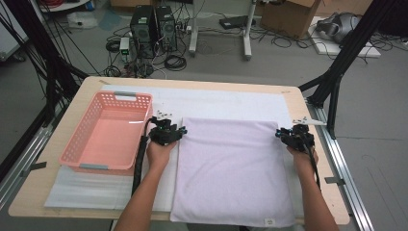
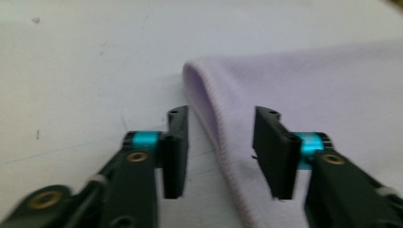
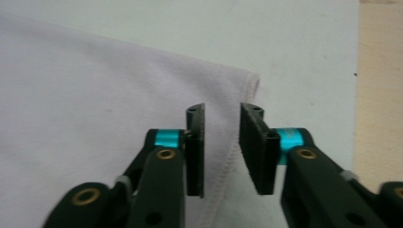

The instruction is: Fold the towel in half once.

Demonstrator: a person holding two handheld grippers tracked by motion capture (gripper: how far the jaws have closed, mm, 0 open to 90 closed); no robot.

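The tabletop point(image 1: 315, 159) carried a white sheet, and on it lay a large pale lilac towel point(image 1: 231, 168), spread flat and square, its near edge hanging slightly past the front of the tabletop. No crease or fold showed across it in the high view, so as a judgement the folding had not begun: the cloth was laid out and smoothed, and everything else was left to do.

To the left of the towel, well apart from its body but near its far left corner, stood a pink basket point(image 1: 77, 149), nothing lying in it. If it was meant to receive the folded towel, that step too was not yet done.

The left hand-held gripper point(image 1: 166, 131) sat at the towel's far left corner. In the left gripper view the left hand-held gripper point(image 2: 219, 147) had its jaws spread, straddling the hemmed edge of the towel point(image 2: 332, 109), which curled up slightly between them; neither pad pressed the cloth.

The right hand-held gripper point(image 1: 294, 136) sat at the far right corner. In the right gripper view the right hand-held gripper point(image 3: 222, 147) was also parted, more narrowly, with the stitched side hem of the towel point(image 3: 95, 118) running between the jaws, not pinched.

Both corners looked lined up for a grasp, which I judged to be the step in hand; closing, lifting and bringing the far edge over remained.
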